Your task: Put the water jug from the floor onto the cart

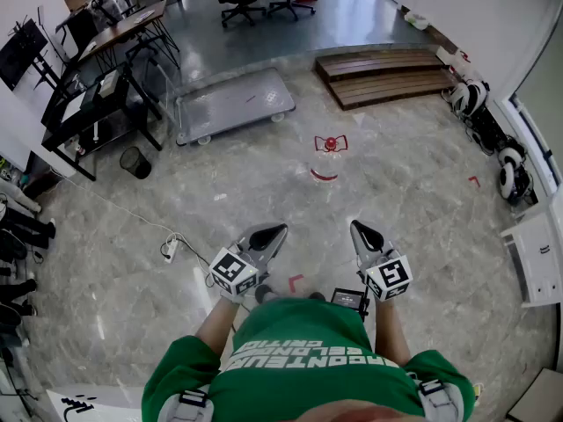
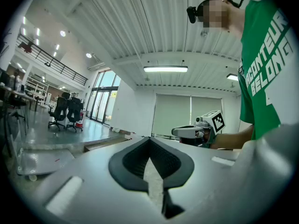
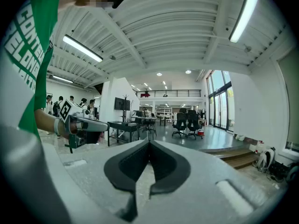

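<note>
Well beyond left hand-held gripper [image 1: 275, 231], cart [image 1: 233, 102]

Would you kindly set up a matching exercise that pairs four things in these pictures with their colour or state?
Things:
1. cart
2. wooden steps
3. waste bin
4. left gripper

Descriptions:
A. black, on the floor beside the desk
B. shut, with nothing held
C. grey, flat, on wheels
D. brown, near the right wall

Pairs: 1-C, 2-D, 3-A, 4-B
</note>
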